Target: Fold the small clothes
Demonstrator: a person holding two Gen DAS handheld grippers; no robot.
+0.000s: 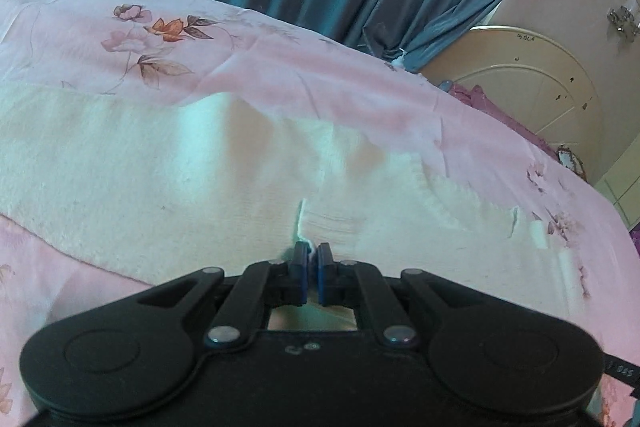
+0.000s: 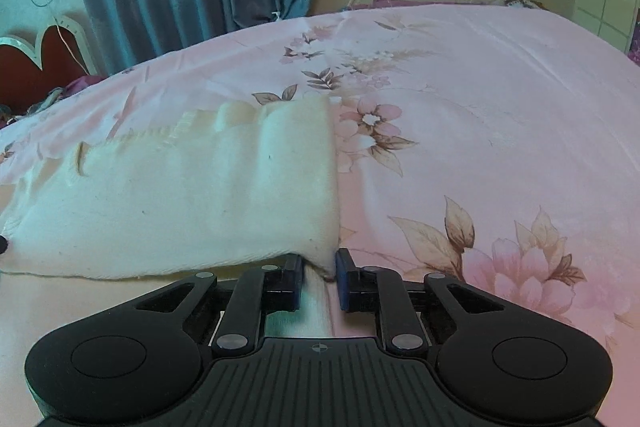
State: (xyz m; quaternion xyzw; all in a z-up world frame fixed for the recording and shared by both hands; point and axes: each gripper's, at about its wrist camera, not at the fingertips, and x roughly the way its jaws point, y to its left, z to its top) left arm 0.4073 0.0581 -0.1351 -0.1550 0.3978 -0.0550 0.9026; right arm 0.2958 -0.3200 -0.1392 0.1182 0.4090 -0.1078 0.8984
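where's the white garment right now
The white garment lies flat on the pink floral bedsheet, left of centre in the right wrist view, its near corner between the right tongs.

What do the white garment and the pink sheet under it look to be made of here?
White garment: looks like a soft, matte fleece or brushed knit, going by its fuzzy nap, thick rounded folds and a ribbed band near the left gripper. Pink sheet: seems a thin, smooth woven fabric, cotton or a blend, with a printed flower pattern, fine creases and a faint sheen.
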